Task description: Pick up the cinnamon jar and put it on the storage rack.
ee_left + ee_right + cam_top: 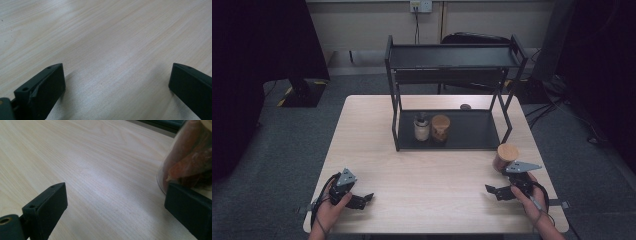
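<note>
- The jar [506, 156] stands on the table's [427, 170] right edge, just beyond the right gripper [498, 191], outside the rack [451, 131].
- Both grippers gape empty; the left gripper [362, 199] rests near-left.
- Swing the right jaws squarely around the jar's body below its lid, then close gently.

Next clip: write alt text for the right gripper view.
The right gripper, jaws wide open, hovers low over a pale wooden table. A clear jar of reddish-brown contents stands just beyond one jaw, outside the gap.
</note>
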### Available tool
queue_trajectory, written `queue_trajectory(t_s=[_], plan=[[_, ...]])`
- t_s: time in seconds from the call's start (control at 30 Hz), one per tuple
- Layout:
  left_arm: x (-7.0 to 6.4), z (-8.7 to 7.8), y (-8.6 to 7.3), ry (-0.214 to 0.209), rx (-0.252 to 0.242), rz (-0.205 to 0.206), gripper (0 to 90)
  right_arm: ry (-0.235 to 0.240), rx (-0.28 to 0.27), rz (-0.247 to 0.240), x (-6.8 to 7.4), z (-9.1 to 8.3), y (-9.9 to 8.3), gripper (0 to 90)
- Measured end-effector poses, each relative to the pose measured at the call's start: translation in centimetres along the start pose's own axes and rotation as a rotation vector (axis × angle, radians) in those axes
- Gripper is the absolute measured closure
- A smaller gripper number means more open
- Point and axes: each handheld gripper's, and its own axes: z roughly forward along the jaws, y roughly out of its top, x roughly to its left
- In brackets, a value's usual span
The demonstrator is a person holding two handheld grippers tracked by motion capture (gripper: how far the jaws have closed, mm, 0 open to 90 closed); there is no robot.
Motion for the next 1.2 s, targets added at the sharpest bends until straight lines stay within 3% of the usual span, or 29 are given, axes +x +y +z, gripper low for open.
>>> queue_trajectory(t_s=[0.73, 1.2], plan=[[0.0, 0.0, 0.0, 0.0, 0.0, 0.0, 0.1, -0.035, 0.017, 0.004, -0.6, -0.9, -0.8, 3.6], [0.0, 0.0, 0.0, -0.001, 0.0, 0.0, 0.1, -0.065, 0.016, 0.035, -1.1, -1.3, -1.1, 3.4]])
